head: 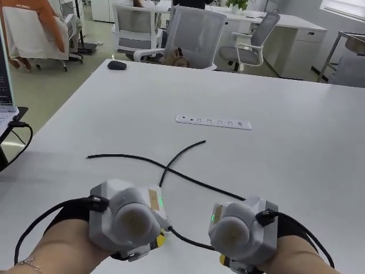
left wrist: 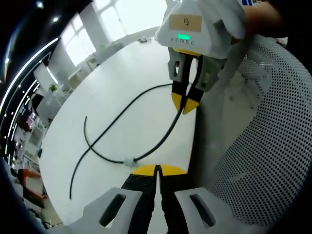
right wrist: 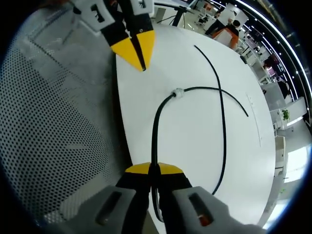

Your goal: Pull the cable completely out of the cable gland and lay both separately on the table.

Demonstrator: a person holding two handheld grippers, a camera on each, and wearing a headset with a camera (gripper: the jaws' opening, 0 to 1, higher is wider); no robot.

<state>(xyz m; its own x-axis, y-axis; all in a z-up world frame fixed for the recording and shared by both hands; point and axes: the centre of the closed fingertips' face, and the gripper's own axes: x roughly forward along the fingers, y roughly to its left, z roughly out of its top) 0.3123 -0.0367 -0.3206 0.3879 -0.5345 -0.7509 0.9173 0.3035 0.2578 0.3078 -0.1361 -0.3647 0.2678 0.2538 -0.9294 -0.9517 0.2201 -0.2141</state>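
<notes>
Black cable [right wrist: 155, 131] is threaded through the small white gland [right wrist: 177, 92], which lies on the worktop [head: 285, 160] between the claws. The right claw [right wrist: 153, 168] is clamped on the cable; the left claw [left wrist: 156, 168] is closed on nothing beside the gland. Best it opens, pinches the gland, and both pull straight apart. A power strip [head: 213, 121] lies farther out, with office chairs [head: 194, 34] beyond.

In head view, left hand-held gripper [head: 161, 240] hides the cable gland [left wrist: 129, 161].

The right gripper [left wrist: 185, 105] carries a tan label [left wrist: 185, 22] on its housing — a small mark, with a row of capitals beneath — too blurred to read. Nothing else is legible.
</notes>
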